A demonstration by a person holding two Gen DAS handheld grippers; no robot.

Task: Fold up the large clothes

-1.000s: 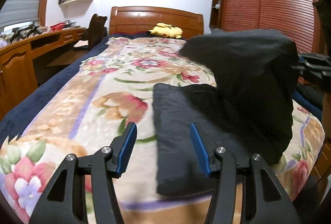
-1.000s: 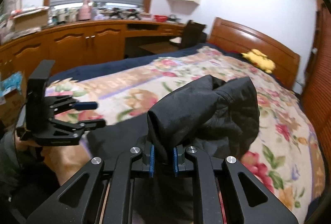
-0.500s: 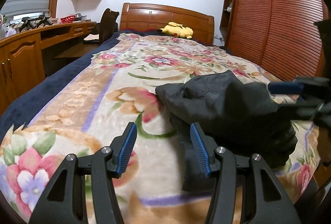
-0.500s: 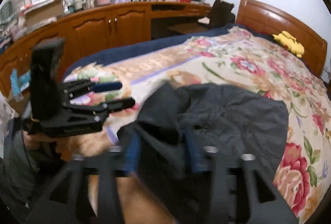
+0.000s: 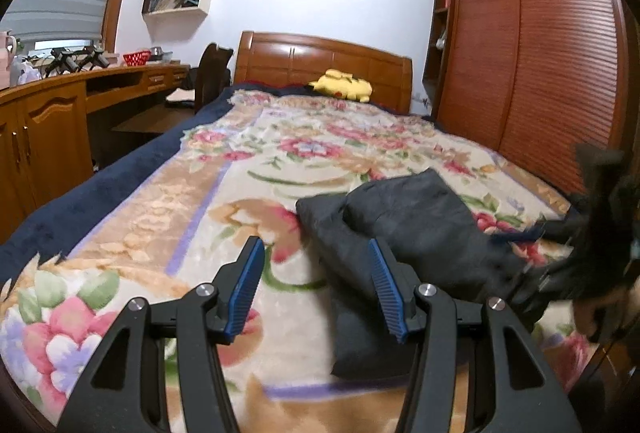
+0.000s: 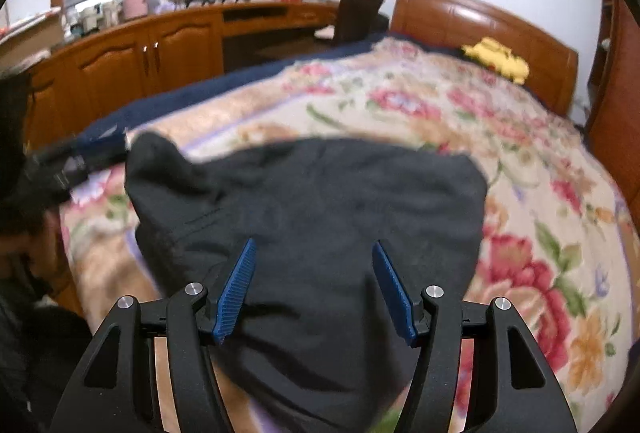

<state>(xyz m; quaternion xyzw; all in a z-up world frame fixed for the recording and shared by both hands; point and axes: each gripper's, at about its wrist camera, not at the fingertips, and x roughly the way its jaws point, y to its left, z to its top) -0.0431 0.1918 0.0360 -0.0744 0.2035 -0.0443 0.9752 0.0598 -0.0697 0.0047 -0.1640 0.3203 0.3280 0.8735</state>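
The right gripper [image 6: 314,287] points steeply down over the dark garment [image 6: 320,217], its blue fingers [image 6: 236,289] spread apart; they have just been opening, and the cloth lies below and beyond them with neither pad pressing on it. In the left wrist view that gripper shows blurred at three o'clock, low beside the garment's right end. The left gripper [image 5: 316,289] tilts gently downward, fingers [image 5: 246,291] apart and holding nothing; its right finger stands in front of the garment's near edge, and whether it touches I cannot tell.

The dark garment [image 5: 400,233] lies folded in layers on the floral blanket [image 5: 200,201], toward the bed's foot and right side. In the right wrist view a corner of it pokes up at ten o'clock, near the blurred left gripper.

From nine to eleven o'clock of the left view, bare blanket runs to the navy bedcover edge [image 5: 80,201]. Past the garment at twelve o'clock the blanket stays open up to a yellow plush toy [image 5: 342,85] against the wooden headboard [image 5: 320,61]. A wooden cabinet run [image 5: 44,129] flanks the bed at nine o'clock, louvred wardrobe doors [image 5: 560,65] at two o'clock.
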